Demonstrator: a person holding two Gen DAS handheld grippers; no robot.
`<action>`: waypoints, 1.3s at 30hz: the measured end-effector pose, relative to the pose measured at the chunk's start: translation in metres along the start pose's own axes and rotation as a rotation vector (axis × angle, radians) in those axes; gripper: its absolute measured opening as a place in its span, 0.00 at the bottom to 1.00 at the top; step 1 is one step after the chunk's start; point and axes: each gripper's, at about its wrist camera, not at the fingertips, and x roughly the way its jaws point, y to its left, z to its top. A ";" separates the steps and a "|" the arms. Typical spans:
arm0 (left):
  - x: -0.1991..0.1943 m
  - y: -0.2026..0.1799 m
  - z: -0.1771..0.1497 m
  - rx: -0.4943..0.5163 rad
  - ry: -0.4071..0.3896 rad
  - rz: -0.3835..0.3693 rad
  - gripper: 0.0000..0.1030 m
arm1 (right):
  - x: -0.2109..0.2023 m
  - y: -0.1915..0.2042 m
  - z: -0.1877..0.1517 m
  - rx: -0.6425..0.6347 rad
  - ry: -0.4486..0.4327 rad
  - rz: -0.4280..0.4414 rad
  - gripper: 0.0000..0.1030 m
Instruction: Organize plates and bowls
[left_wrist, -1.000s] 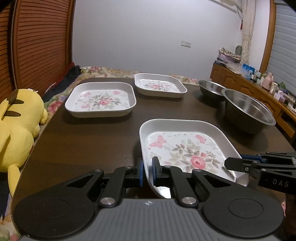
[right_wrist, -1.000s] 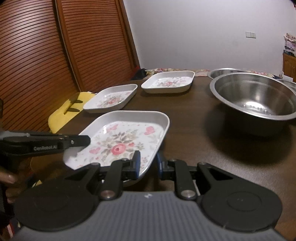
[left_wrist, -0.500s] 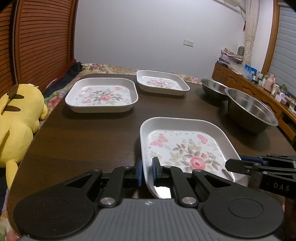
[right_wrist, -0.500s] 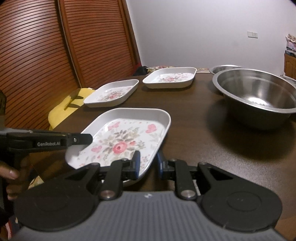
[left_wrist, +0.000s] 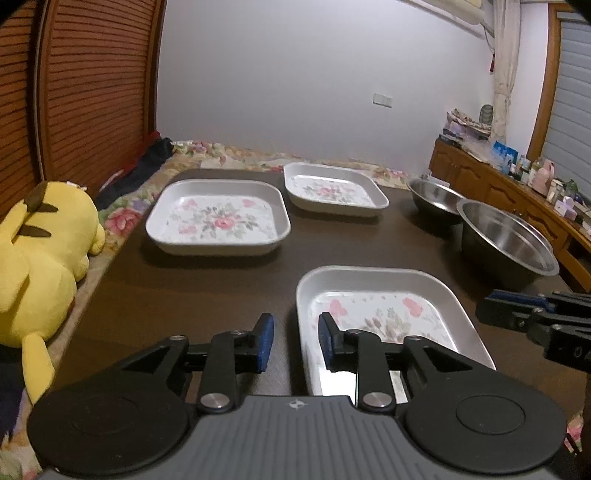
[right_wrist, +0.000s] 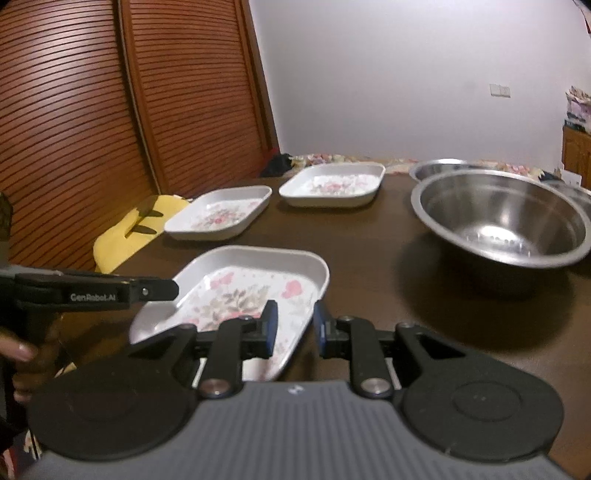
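Resting flat on the dark, smooth wooden bench (left_wrist: 177, 291), the nearest plate (left_wrist: 384, 314) is a white rounded-square dish with a raised glossy rim and a printed floor of pink roses and butterflies. The left gripper (left_wrist: 293, 338) straddles its left rim: the fingers are opening, with one blue pad outside the wall and the other over the printed floor, and a clear gap shows on both sides, so nothing is pressed. The right gripper (right_wrist: 293, 328) stands at the opposite rim of the same plate (right_wrist: 258, 291); its fingers are set narrowly with the rim wall between them, though motion blur keeps me from telling whether the pads actually press on it. A person's hand (right_wrist: 18, 354) shows at the left edge of the right wrist view, under the black body of the other gripper.

Two more plates of the same floral pattern lie farther back: the middle plate (left_wrist: 218, 218) toward the left edge, and the far plate (left_wrist: 334, 194) beyond it. On the right stands a large steel bowl (left_wrist: 508, 240), round and brushed inside, with a small steel bowl (left_wrist: 434, 197) just behind it. A soft yellow plush toy (left_wrist: 40, 251) lies beside the bench on a flowered cover.
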 end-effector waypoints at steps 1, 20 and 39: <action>0.000 0.001 0.003 0.004 -0.004 0.006 0.31 | -0.001 0.000 0.003 -0.010 -0.005 0.005 0.22; 0.021 0.062 0.064 0.025 -0.041 0.103 0.39 | 0.037 0.031 0.080 -0.162 0.017 0.133 0.34; 0.091 0.131 0.087 -0.004 0.001 0.037 0.45 | 0.149 0.057 0.111 -0.155 0.201 0.143 0.39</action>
